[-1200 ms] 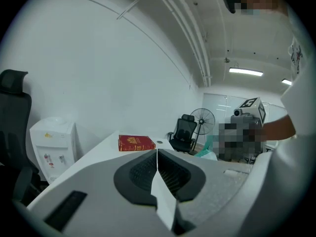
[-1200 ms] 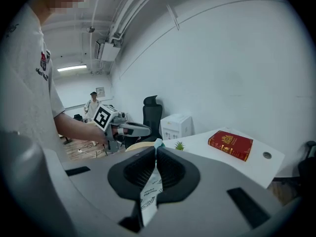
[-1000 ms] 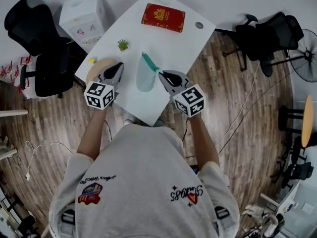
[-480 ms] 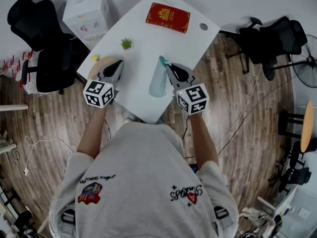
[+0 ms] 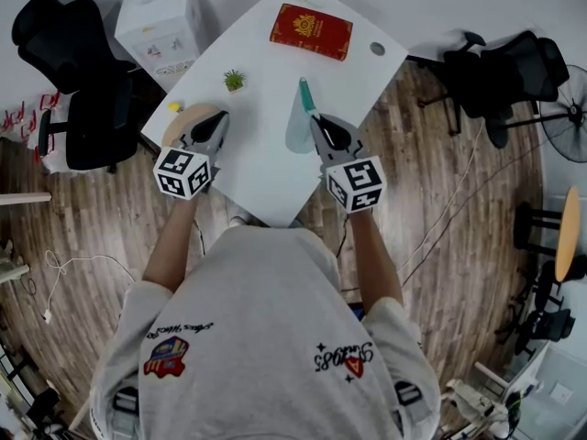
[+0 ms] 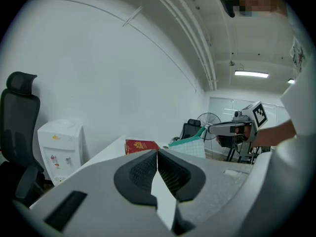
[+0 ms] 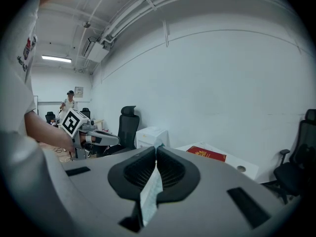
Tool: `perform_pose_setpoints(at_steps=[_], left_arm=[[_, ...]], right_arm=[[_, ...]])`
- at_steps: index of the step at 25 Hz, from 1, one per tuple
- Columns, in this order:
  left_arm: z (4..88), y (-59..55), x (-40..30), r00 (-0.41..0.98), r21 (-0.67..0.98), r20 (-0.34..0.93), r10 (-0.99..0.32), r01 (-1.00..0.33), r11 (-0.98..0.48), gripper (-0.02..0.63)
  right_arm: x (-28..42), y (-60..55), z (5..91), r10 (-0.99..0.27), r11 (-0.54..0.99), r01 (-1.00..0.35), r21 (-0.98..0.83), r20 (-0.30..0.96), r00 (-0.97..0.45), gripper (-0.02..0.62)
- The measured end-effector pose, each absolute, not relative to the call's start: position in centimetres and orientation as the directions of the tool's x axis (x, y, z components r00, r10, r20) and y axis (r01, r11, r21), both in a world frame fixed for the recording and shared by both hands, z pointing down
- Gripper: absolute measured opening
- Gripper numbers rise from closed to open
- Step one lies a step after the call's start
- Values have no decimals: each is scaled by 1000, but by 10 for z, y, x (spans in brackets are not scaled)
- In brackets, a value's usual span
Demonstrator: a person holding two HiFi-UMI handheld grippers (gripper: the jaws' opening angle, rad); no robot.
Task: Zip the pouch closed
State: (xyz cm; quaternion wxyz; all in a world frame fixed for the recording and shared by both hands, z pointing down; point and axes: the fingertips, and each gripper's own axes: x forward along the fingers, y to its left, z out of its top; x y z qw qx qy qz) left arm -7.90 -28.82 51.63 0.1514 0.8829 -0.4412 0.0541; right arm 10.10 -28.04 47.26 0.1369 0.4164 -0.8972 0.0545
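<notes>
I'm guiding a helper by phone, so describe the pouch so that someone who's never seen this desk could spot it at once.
Find the white table, then look to its right side, near the person. There the right gripper has its jaws shut on the pouch. It is pale and translucent with a teal zip strip, unlike the red booklet and the small potted plant farther back.

Pale checked pouch (image 5: 296, 134) with teal edge, red booklet (image 5: 311, 31), white table (image 5: 261, 159).

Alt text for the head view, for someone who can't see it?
Seen from above, a person's right gripper is shut on a pale pouch with a teal zip edge, held over a white table. The left gripper, shut and empty, hangs apart from it.
</notes>
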Motion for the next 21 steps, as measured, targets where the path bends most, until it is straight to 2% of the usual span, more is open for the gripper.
perform_pose_setpoints(at_steps=[21], left_arm=[[518,-283,-74,632,258,223,-742,-772,-581,9]], right_arm=[[103,-279,475,-735,642,-767,20,302,-607,15]])
